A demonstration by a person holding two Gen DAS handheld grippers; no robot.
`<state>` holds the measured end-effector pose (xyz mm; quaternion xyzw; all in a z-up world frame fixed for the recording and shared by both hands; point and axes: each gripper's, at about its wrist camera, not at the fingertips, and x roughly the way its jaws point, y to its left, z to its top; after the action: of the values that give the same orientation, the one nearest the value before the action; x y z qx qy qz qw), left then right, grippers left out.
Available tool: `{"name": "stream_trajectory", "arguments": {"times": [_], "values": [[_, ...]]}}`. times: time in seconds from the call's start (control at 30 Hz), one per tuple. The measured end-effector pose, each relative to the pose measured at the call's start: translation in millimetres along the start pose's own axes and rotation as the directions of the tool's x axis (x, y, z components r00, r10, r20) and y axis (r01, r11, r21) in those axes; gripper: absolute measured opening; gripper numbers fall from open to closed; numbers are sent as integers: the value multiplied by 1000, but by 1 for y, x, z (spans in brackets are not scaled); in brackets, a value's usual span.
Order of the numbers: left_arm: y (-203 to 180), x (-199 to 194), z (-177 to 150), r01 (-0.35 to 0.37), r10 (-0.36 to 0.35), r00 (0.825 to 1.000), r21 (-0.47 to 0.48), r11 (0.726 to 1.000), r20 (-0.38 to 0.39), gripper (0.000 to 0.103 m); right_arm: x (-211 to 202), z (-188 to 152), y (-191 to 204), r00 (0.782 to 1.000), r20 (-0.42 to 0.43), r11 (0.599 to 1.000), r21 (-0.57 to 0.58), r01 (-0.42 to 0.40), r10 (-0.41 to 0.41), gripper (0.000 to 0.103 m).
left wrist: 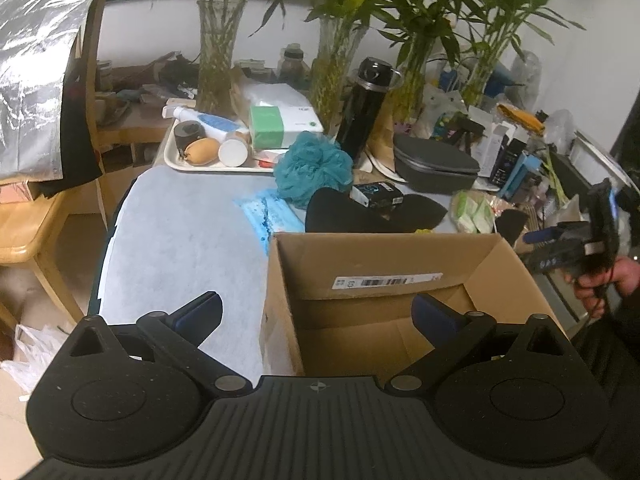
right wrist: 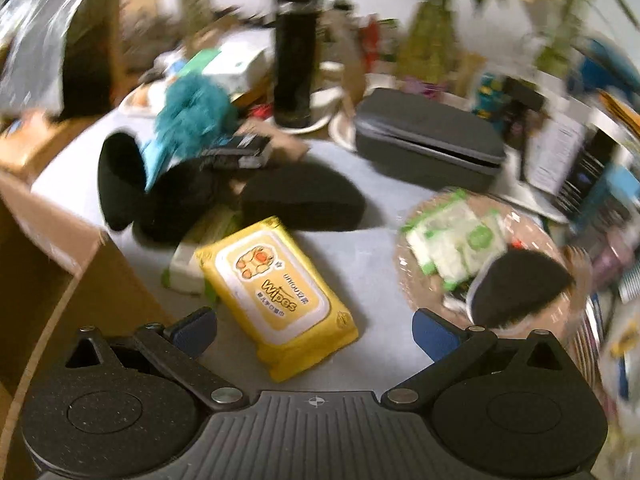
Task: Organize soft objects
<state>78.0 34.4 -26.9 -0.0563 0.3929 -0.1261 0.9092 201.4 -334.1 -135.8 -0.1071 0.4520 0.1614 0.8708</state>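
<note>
A: The yellow wipes pack [right wrist: 276, 296] lies flat on the pale table cover [right wrist: 384, 332], right in front of the right gripper [right wrist: 314, 330] and partly between its spread fingers. The near end reaches almost to the finger line.

B: Is that gripper holding anything?

A: No. Its jaws stand wide apart with nothing in them. The left gripper [left wrist: 318, 314] is also spread wide and empty, hovering over the near left corner of the open cardboard box [left wrist: 400, 300].

B: How would the pack handle?

A: I judge it soft and squashy, a filled foil pouch, moderately weighty for its size and probably slick on the film. The stiffer lid panel in the middle looks like the firmest place. Gripping across the narrow width near the middle should keep it from sagging or slipping out at one end.

B: Anything crowding it?

A: On its far left a pale green-and-white packet [right wrist: 188, 264] is tucked partly beneath it, touching. Behind it are black foam pieces [right wrist: 304, 196], close by. To the right, well apart, a clear bag of green-trimmed tissue packs [right wrist: 452, 240] sits beside another black pad [right wrist: 520, 284]. The right view is blurred, so fine edges are uncertain.

B: And room to move?

A: Bare cover lies right of the pack. The box wall [right wrist: 52, 280] rises at the near left, so the pack must be lifted over that edge. The box looks empty inside, with plenty of room.
</note>
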Motion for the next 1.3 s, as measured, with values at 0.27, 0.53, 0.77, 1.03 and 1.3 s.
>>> {"name": "stream_trajectory", "arguments": {"times": [0.27,0.53,0.77,1.03,1.3], "values": [[15,7,2,-36,36,999,-30,999,-17,103,50,8,4,991,-64,973,-194,-128,118,103],[29,14,2,-40,38,999,-52,998,-30,103,90,16,1,981,-102,952,-244,-187,166,101],[35,19,5,-21,19,999,-71,997,-30,103,111,16,-3,960,-133,946,-179,-269,248,83],[30,22,14,16,-16,1000,-52,999,-11,103,93,13,-5,969,-92,960,-139,-242,231,70],[16,20,32,49,-50,998,18,999,27,103,39,17,-1,990,4,985,-102,-142,143,70]]}}
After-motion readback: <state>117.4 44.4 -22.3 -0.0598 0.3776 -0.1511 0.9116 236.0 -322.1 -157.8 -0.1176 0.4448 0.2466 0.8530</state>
